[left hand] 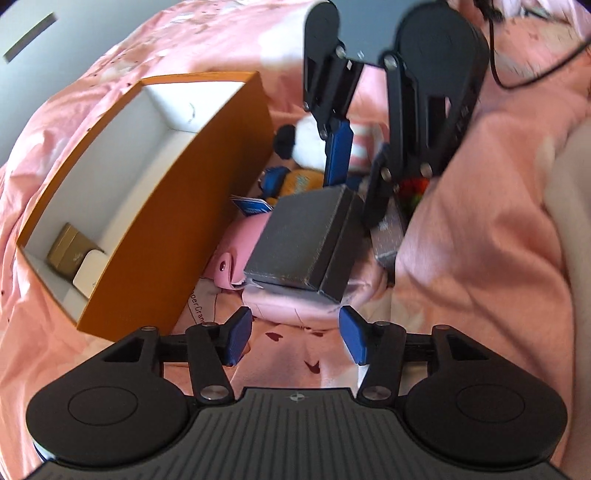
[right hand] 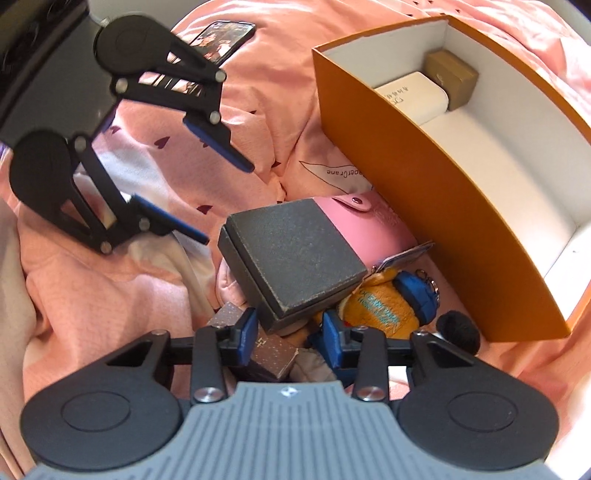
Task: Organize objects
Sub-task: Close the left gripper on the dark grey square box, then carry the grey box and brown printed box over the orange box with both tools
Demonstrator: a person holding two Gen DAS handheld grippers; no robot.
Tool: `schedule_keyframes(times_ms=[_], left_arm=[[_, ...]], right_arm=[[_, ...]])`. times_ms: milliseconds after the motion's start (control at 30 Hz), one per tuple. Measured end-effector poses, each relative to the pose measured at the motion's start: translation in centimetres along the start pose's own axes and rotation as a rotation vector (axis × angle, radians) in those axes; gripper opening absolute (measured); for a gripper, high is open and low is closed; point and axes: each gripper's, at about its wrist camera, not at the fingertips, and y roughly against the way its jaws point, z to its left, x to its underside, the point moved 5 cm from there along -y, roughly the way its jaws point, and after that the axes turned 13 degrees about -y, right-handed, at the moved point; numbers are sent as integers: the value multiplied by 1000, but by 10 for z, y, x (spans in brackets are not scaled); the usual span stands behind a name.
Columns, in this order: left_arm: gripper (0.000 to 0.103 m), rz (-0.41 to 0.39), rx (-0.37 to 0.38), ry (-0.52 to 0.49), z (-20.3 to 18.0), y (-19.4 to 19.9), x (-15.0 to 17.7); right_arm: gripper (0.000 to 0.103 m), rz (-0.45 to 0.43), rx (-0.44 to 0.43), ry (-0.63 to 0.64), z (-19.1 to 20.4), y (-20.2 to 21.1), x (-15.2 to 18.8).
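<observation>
We see a heap of small things on a pink bedspread (right hand: 122,295), just beside an open orange box (right hand: 417,184) with a white inside.

In the right wrist view the orange box fills the upper right of the frame, its long axis running from the top centre down to the lower right. At its far end lie a cream case (right hand: 415,98) and a tan little box (right hand: 450,79), touching each other. A dark grey lidded box (right hand: 291,254) sits tilted at the centre of the frame, propped on a pink pouch (right hand: 373,229); its long axis runs from upper left to lower right, and its lower corner points down toward the right tongs (right hand: 290,338). Those tongs stand partly open, their blue pads either side of that corner without clearly pressing on it; a brown speckled box (right hand: 271,354) lies under them. An orange plush toy (right hand: 384,306) with a blue cap lies to the right, against the orange box's wall.

In the left wrist view the left tongs (left hand: 295,338) stand wide apart at the bottom centre, holding nothing, with the dark grey box just above them in the frame. The other tongs come down from the top of the frame onto the far side of the box. A phone (right hand: 221,35) lies at the top of the right wrist view.
</observation>
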Motion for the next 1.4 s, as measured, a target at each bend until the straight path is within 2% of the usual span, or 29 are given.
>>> schedule_keyframes(times_ms=[100, 200, 400, 433, 500, 600, 700, 767, 900, 1000, 1200, 1333, 1400], left_arm=[[69, 9, -47, -85, -4, -10, -1], [70, 4, -94, -185, -12, -18, -5], [70, -36, -182, -293, -19, -24, -13], [69, -41, -191, -311, -20, -26, -14], [58, -50, -183, -342, -22, -28, -18], [53, -65, -175, -345, -20, -31, -23], [41, -78, -170, -302, -16, -29, -25], [40, -84, -157, -242, -11, -25, -26], [40, -105, -77, -69, 2, -12, -25], [40, -115, -13, 49, 10, 0, -22], [40, -114, 97, 208, 16, 16, -16], [40, -139, 150, 319, 19, 22, -9], [40, -143, 154, 368, 19, 23, -4]], right_arm=[[35, -8, -20, -38, -2, 1, 0], [32, -18, -36, -48, -3, 3, -1], [32, -27, -30, -29, -1, 8, -3], [32, -28, -29, -23, -1, 9, -3], [32, -25, -22, -5, 0, 10, -5], [33, -17, -5, 20, 0, 11, -5], [35, -19, 15, 37, -2, 16, -4], [35, -14, 30, 41, -5, 18, -1], [35, 19, 47, 63, -10, 18, 10], [35, 50, 22, 91, -9, 16, 20], [35, 96, -5, 187, -1, 2, 26], [36, 117, -67, 214, -3, -9, 24], [38, 127, -102, 218, -6, -15, 23]])
